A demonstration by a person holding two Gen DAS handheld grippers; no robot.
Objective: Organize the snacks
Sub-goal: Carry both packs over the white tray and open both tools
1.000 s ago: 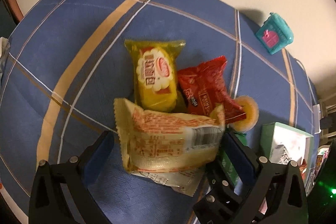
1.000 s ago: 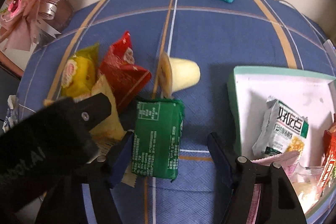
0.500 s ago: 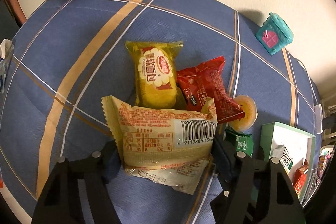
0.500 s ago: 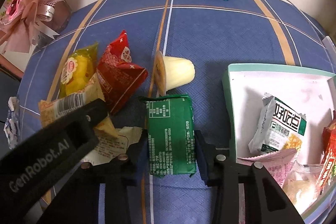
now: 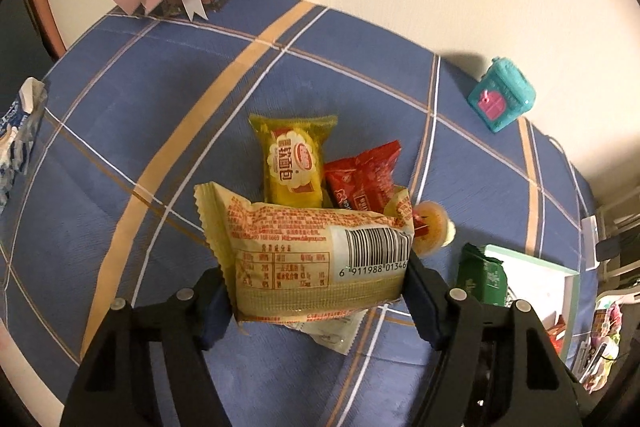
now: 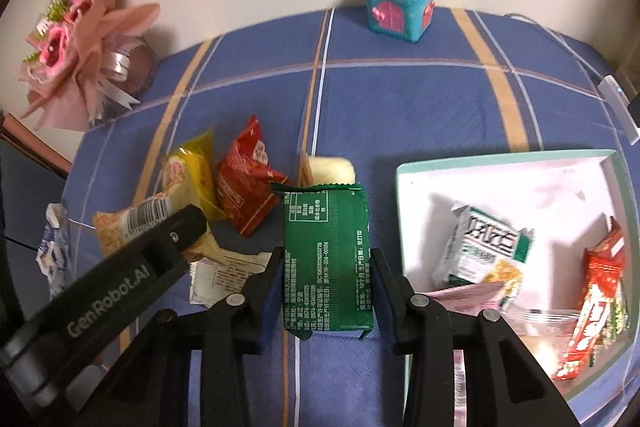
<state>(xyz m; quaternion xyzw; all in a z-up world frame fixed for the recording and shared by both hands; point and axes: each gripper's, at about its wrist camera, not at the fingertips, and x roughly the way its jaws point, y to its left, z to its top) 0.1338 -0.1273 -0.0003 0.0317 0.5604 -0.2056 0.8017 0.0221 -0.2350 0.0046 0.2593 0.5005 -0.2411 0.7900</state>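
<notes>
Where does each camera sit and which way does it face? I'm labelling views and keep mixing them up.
Left wrist: sits on the left gripper, looking steeply down along its fingers at the tan barcode snack pack clamped between them; only the black fingers show.
Right wrist: sits on the right gripper, looking down at the green snack pack it clamps and the white box; its own fingers and the left gripper show.
Shared: yellow bread pack, red pack, jelly cup, teal toy house.

Counter (image 6: 400, 99), blue plaid cloth. Around the red packet (image 6: 244, 187): yellow packet (image 6: 192, 179) just left, jelly cup (image 6: 328, 169) right, open box (image 6: 404, 187) further right, teal toy house (image 6: 400, 3) behind.
</notes>
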